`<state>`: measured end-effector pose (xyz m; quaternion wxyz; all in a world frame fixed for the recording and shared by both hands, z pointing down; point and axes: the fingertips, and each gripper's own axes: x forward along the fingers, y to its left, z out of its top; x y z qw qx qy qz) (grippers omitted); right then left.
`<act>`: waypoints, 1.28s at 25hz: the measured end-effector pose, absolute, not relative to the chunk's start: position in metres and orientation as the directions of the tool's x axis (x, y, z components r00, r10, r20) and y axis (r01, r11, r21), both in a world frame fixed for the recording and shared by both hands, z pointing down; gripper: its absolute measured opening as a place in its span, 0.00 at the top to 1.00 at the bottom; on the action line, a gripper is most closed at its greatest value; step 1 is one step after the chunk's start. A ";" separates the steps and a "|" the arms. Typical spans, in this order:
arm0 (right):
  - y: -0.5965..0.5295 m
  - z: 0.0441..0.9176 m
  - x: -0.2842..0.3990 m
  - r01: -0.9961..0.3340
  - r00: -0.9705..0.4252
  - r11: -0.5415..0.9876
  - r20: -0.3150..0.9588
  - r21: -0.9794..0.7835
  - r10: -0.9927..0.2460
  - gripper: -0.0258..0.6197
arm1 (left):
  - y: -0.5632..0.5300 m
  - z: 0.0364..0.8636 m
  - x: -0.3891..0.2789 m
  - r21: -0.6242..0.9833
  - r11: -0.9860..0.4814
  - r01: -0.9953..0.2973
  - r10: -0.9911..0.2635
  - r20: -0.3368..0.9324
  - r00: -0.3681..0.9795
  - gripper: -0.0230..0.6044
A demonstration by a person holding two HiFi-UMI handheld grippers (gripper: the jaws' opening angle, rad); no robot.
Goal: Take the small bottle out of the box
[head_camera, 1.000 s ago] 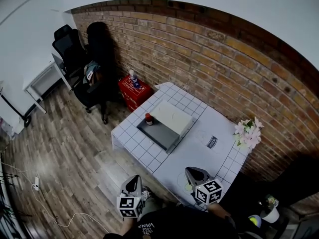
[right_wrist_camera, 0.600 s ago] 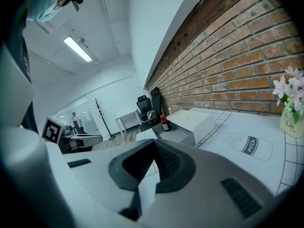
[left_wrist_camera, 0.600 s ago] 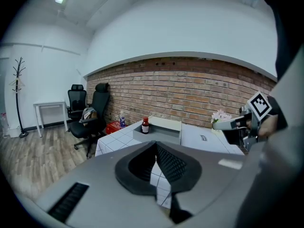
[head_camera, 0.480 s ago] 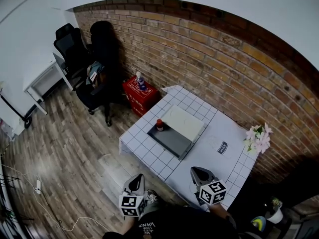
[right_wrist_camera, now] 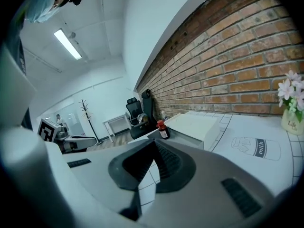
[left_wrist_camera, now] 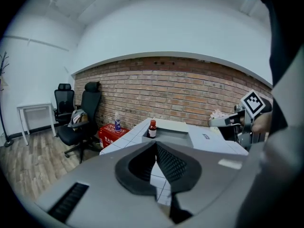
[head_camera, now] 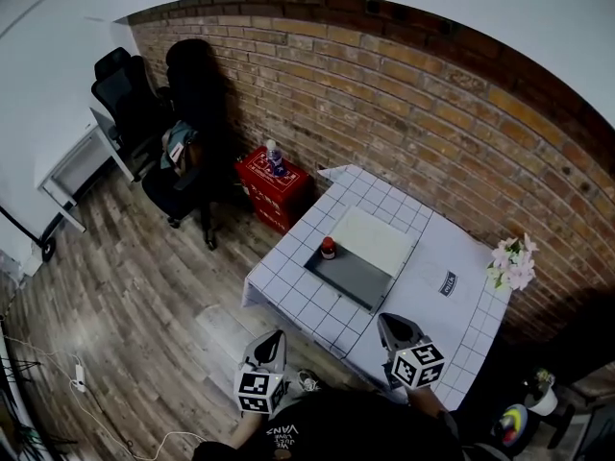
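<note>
At 6 o'clock, off the table's (head_camera: 288, 291) near edge, our left gripper (head_camera: 276, 337) and right gripper (head_camera: 388, 322) hang well short of the box (head_camera: 351, 277) at 12. Risk, as we judge it: entering unopened, we tip the small bottle (head_camera: 328, 249), upright in the box's 9 o'clock corner. On both, fingers (left_wrist_camera: 172, 164) sit fully together, holding and touching nothing.
</note>
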<state>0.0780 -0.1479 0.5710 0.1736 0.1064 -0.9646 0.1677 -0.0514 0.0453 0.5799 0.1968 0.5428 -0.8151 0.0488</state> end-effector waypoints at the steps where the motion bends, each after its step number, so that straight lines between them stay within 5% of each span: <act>1: -0.147 0.571 0.073 -0.272 -0.916 0.919 0.369 -0.286 -0.156 0.96 | 0.047 0.580 -0.057 0.133 0.397 -0.908 -0.868 0.374 -0.325 0.94; 11: -0.144 0.576 0.049 -0.330 -0.896 0.899 0.395 -0.288 -0.202 0.96 | 0.044 0.584 -0.092 0.147 0.345 -0.927 -0.888 0.372 -0.271 0.94; 32: -0.178 0.589 0.010 -0.226 -0.912 0.921 0.401 -0.318 -0.085 0.96 | -0.059 0.579 -0.117 0.117 0.281 -0.953 -0.904 0.365 -0.222 0.94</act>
